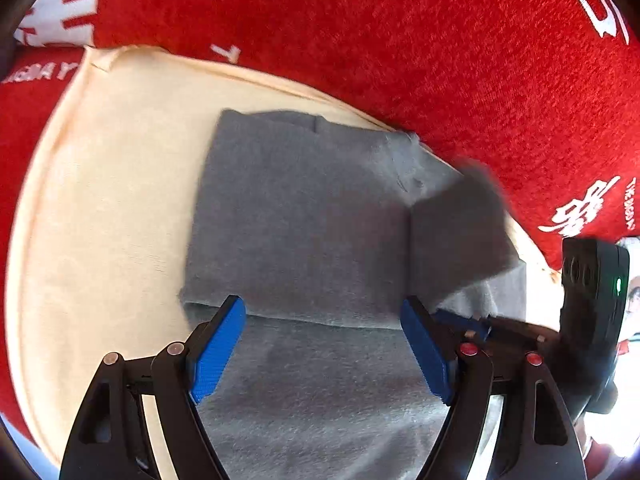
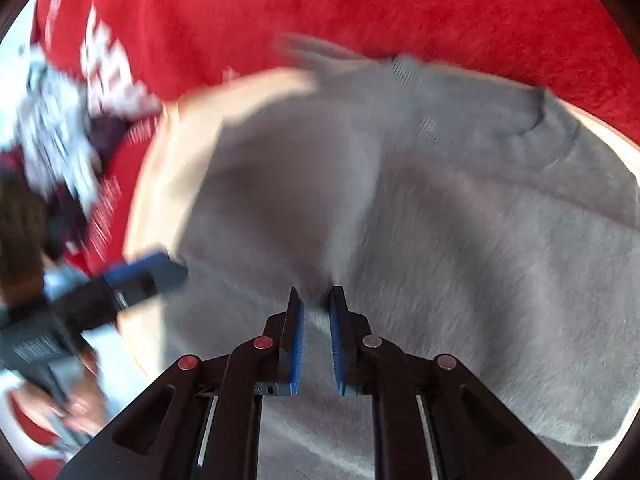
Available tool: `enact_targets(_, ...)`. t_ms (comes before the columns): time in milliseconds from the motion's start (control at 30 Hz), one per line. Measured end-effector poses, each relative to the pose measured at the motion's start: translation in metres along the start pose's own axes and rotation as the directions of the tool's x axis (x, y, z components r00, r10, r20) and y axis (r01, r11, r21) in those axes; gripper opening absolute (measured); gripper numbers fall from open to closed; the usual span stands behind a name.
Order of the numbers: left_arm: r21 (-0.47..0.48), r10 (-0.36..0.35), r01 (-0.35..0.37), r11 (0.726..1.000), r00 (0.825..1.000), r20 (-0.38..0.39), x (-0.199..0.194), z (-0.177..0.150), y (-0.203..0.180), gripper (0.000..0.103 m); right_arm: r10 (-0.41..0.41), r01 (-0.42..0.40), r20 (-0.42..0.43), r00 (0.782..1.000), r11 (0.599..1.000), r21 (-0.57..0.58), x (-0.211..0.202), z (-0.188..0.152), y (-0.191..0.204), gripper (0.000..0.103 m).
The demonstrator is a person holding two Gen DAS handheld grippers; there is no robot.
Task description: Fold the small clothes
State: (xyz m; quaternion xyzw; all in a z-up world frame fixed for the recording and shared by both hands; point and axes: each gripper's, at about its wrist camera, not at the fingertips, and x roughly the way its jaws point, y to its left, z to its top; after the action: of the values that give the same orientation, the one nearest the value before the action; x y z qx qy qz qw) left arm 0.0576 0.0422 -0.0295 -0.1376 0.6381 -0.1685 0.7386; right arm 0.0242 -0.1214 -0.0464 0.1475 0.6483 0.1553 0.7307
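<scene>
**Grey top partly folded, right tongs pinching the cloth**

The right tongs point(image 2: 317, 300) stand nearly closed, and a ridge of grey cloth rises into the narrow gap between the pads; they appear to pinch the grey top point(image 2: 460, 240), though motion blur leaves the grip itself unclear. The left tongs point(image 1: 324, 320) are spread wide and hold nothing, their blue pads point(image 1: 218, 350) poised just above a folded edge of the same grey top point(image 1: 304, 216).

The step in hand looks like a fold midway: in the left wrist view one flap already lies doubled over the body of the garment, and a sleeve-like part hangs off to the right. The next move likely calls for the right tongs to carry their pinched part across, while the left tongs press or hold the crease so the layers do not slide.

The top lies on a cream cloth point(image 1: 100, 200), which lies on a red blanket point(image 1: 400, 40) printed with white marks.

Count: two tongs, one grey top, one cream cloth, one red blanket. A blurred heap of other clothes point(image 2: 60, 128) sits beyond the cream cloth's left edge; their number cannot be told.
</scene>
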Motion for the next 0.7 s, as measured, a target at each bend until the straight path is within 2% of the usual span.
enact_targets(100, 0.002, -0.043, 0.043, 0.999, 0.999, -0.034, 0.014, 0.0, -0.007, 0.081, 0.038, -0.039, 0.018, 0.999, 0.995, 0.093, -0.015, -0.015, -0.014, 0.016)
enact_targets(233, 0.005, -0.072, 0.073, 0.997, 0.995, -0.067, 0.031, 0.002, -0.019, 0.081, 0.062, -0.072, 0.048, 0.997, 0.962, 0.262, -0.04, -0.048, -0.058, 0.016)
enact_targets(333, -0.011, -0.074, 0.073, 0.997, 0.995, -0.07, 0.039, 0.005, -0.021, 0.081, 0.06, -0.086, 0.08, 0.995, 0.925, 0.371, -0.06, -0.073, -0.089, 0.018)
enact_targets(400, -0.036, -0.08, 0.078, 0.996, 0.995, -0.067, 0.044, 0.011, -0.021, 0.081, 0.054, -0.098, 0.11, 0.992, 0.888, 0.45, -0.071, -0.089, -0.114, 0.025)
enact_targets(467, -0.065, -0.078, 0.075, 0.995, 0.995, -0.055, 0.048, 0.017, -0.019, 0.081, 0.045, -0.125, 0.161, 0.986, 0.837, 0.532, -0.086, -0.109, -0.139, 0.057)
enact_targets(533, -0.104, -0.062, 0.058, 0.993, 0.998, -0.033, 0.05, 0.024, -0.018, 0.081, 0.041, -0.163, 0.213, 0.976, 0.787, 0.595, -0.095, -0.125, -0.161, 0.06)
enact_targets(633, -0.138, -0.036, 0.035, 0.99, 0.999, -0.011, 0.053, 0.03, -0.019, 0.079, 0.047, -0.258, 0.306, 0.951, 0.666, 0.7, -0.101, -0.144, -0.191, 0.06)
enact_targets(700, -0.128, -0.034, 0.033, 0.991, 0.999, -0.003, 0.054, 0.032, -0.022, 0.044, 0.028, -0.319, 0.37, 0.929, 0.572, 0.756, -0.104, -0.156, -0.213, 0.06)
